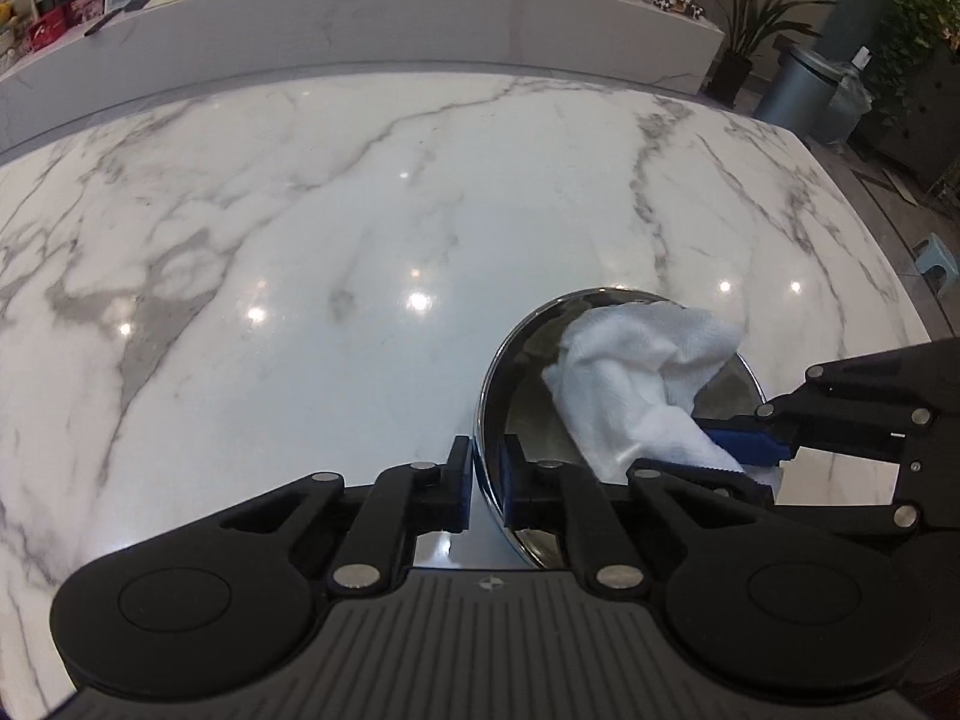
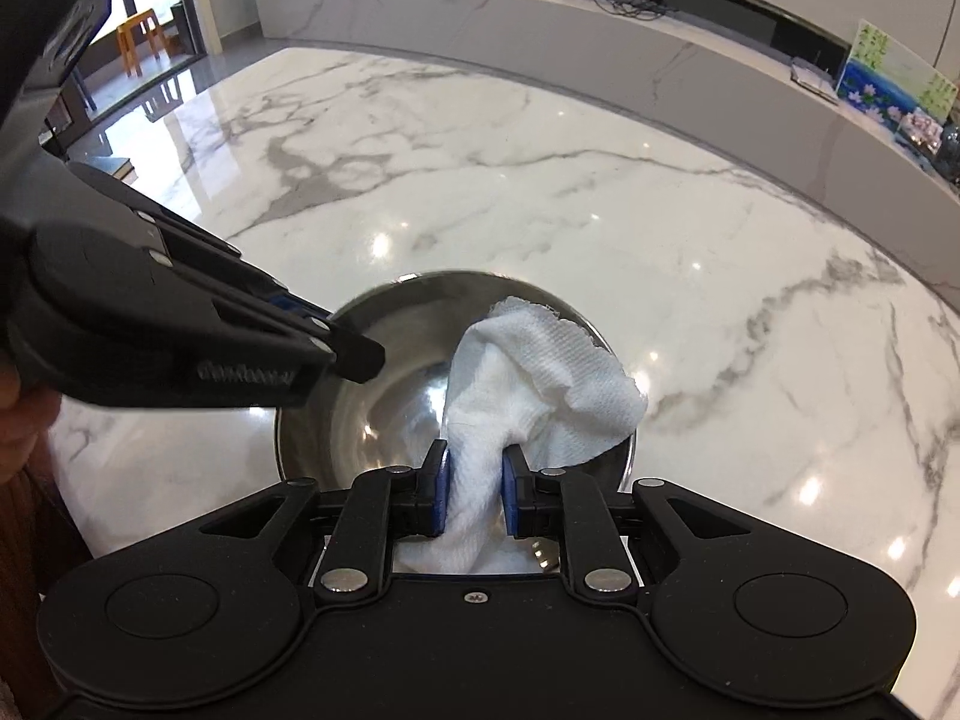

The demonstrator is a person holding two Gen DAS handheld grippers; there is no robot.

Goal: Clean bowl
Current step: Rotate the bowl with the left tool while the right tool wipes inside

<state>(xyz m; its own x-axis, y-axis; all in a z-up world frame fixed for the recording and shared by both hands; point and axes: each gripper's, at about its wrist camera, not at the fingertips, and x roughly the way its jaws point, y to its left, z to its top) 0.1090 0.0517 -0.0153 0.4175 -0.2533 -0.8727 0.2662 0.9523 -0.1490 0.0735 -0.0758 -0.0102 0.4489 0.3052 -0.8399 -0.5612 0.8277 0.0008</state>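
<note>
A shiny steel bowl [image 1: 492, 372] stands on the white marble table [image 1: 300, 228]. My left gripper [image 1: 487, 480] is shut on the bowl's near-left rim, one pad outside and one inside the wall. A crumpled white cloth [image 1: 636, 372] lies inside the bowl and drapes over its far right rim. My right gripper [image 2: 474, 492] is shut on a bunched part of the cloth [image 2: 540, 372], low inside the bowl [image 2: 372, 414]. In the right wrist view the left gripper [image 2: 354, 354] reaches in from the left onto the rim. The bowl's bottom is partly hidden by the cloth.
A raised marble ledge [image 1: 360, 30] runs along the table's far side with boxes and a router on it. Beyond the table's right edge stand a grey bin [image 1: 804, 90], potted plants [image 1: 750, 24] and a small stool [image 1: 936, 252]. A person's hand [image 2: 18, 420] shows at the left.
</note>
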